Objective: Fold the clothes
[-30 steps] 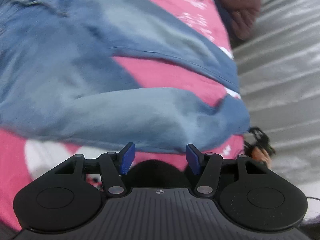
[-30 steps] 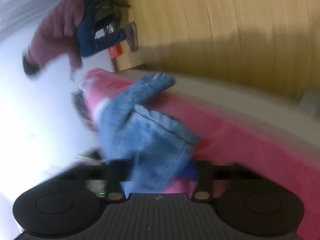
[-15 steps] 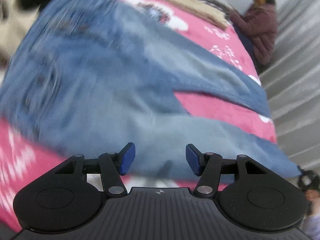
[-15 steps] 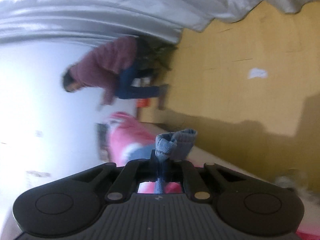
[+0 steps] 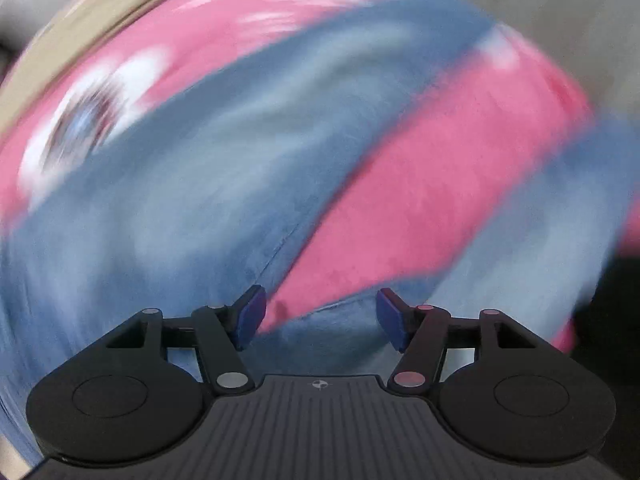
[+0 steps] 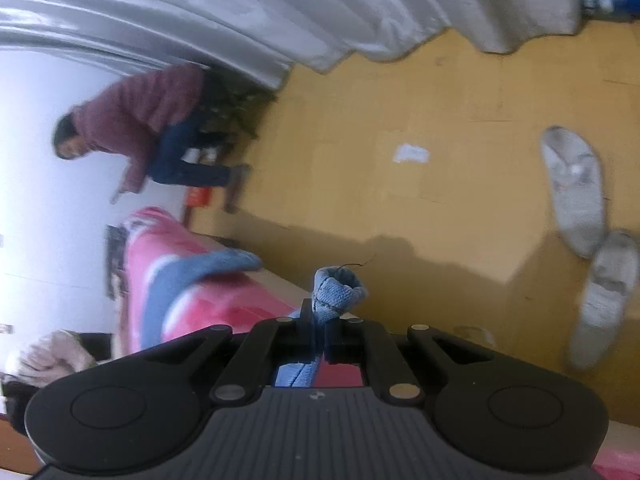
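Observation:
Blue jeans (image 5: 208, 184) lie spread on a pink patterned bed cover (image 5: 432, 184), their two legs splaying apart with pink showing between them. My left gripper (image 5: 320, 316) hovers over the crotch where the legs meet; its jaws are opening, and nothing is between its blue pads (image 5: 250, 314). The left wrist view is heavily blurred. In the right wrist view my right gripper (image 6: 320, 334) is shut on a bunched hem of the jeans (image 6: 336, 292), lifted above the bed's edge. The other leg (image 6: 216, 264) trails across the pink bed cover (image 6: 160, 236).
A person in a maroon jacket (image 6: 136, 128) bends over beyond the bed's far end. Grey curtains (image 6: 240, 8) hang along the wall. Yellow-brown floor (image 6: 400, 120) lies beside the bed with two white shoes (image 6: 576, 188) and a paper scrap (image 6: 412, 154) on it.
My right gripper closed on the jeans hem and lifted it off the bed. My left gripper swung and rolled over the jeans toward the crotch, its jaws slightly wider.

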### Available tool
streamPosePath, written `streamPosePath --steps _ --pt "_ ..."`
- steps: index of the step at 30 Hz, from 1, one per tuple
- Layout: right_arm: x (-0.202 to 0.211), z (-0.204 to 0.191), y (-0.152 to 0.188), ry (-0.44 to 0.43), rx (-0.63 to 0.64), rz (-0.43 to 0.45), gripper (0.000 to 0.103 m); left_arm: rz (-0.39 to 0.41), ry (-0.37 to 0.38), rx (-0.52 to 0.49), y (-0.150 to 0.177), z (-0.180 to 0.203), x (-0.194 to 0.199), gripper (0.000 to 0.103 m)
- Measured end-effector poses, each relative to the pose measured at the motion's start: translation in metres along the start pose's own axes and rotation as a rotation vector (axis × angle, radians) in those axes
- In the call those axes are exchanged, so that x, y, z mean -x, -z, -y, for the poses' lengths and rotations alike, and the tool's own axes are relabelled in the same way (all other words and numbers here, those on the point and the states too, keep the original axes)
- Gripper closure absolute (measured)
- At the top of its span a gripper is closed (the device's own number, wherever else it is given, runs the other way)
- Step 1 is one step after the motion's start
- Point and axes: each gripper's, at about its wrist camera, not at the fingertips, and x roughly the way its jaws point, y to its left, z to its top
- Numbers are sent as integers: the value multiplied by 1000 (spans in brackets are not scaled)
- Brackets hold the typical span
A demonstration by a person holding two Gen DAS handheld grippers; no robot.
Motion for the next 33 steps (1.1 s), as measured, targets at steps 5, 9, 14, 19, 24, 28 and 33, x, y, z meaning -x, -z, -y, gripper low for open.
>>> streamPosePath --steps 5,9,14,19,24,28,33 --pt "-1 16 6 23 -34 -34 98 -195 151 0 -2 -7 -41 86" --pt "-1 10 1 25 8 -24 98 -16 111 182 5 -22 -14 99" --pt "0 -14 -12 -21 75 -1 98 165 79 367 27 -43 19 98" --pt "0 -59 -24 -56 268 30 98 245 -13 424 27 -36 6 97" --pt "-23 -86 -39 -36 367 11 98 201 -28 531 31 -44 -27 86" --pt "-44 -68 -32 56 391 -44 95 274 -27 627 44 -46 -8 72" --pt "-52 -38 -18 141 405 -105 79 331 -71 702 75 -40 32 71"
